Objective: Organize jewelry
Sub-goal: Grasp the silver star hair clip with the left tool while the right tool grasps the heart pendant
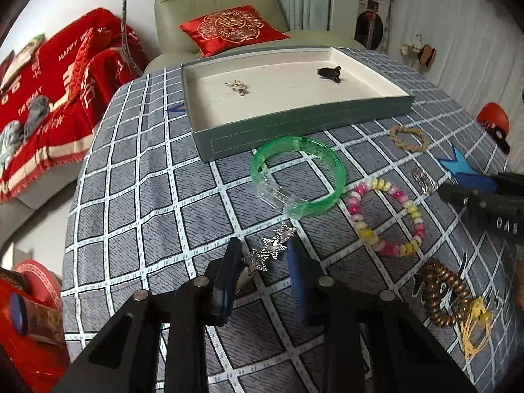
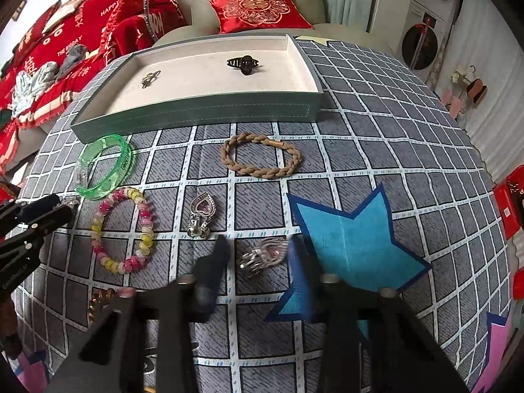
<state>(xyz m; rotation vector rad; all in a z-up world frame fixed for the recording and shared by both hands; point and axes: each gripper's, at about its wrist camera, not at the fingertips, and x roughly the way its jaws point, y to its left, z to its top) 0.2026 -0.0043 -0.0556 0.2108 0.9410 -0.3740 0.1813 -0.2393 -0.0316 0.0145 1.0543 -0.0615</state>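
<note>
The left gripper [image 1: 265,255] has its fingers spread around a shiny star hair clip [image 1: 270,250] on the table [image 1: 131,196], in front of the tray [image 1: 294,124]. The right gripper [image 2: 258,258] has its fingers spread around a silver clip [image 2: 262,257], also in front of the tray. A green bangle [image 1: 296,175] lies just beside the tray. A black claw clip [image 1: 330,73] sits inside the tray.

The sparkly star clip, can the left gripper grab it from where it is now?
Probably yes. The star clip already lies between the open fingers of the left gripper, and nothing covers it. The green bangle sits just beyond, apart from it.
</note>
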